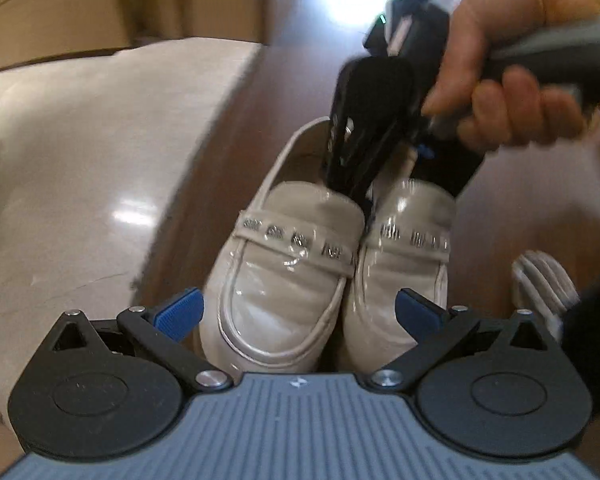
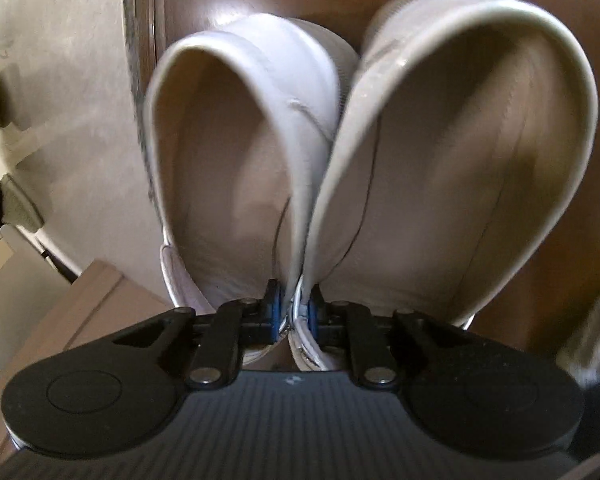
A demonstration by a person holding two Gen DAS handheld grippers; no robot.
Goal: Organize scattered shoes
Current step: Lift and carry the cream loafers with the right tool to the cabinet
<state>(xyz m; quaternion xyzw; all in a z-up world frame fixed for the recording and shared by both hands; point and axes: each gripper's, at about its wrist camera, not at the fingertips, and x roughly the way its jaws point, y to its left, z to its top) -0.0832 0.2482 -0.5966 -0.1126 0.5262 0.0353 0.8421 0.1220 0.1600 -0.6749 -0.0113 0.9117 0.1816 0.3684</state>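
Note:
Two glossy cream loafers with jewelled straps stand side by side on the brown floor, toes toward my left gripper: one loafer [image 1: 284, 280] on the left and its mate [image 1: 408, 248] on the right. My left gripper [image 1: 298, 312] is open, and its blue pads flank both toes. A hand [image 1: 520, 80] holds my right gripper [image 1: 364, 196], whose fingers reach down between the two shoe openings. In the right wrist view, that right gripper [image 2: 294, 314] is shut on the pinched-together inner walls of the left-hand loafer [image 2: 236, 160] and the right-hand loafer [image 2: 440, 152].
A pale rug [image 1: 80, 160] covers the floor left of the shoes, and it shows again as the rug [image 2: 60, 100] in the right wrist view. A white ribbed shoe [image 1: 544, 280] lies at the right. A tan box corner [image 2: 80, 312] sits at lower left.

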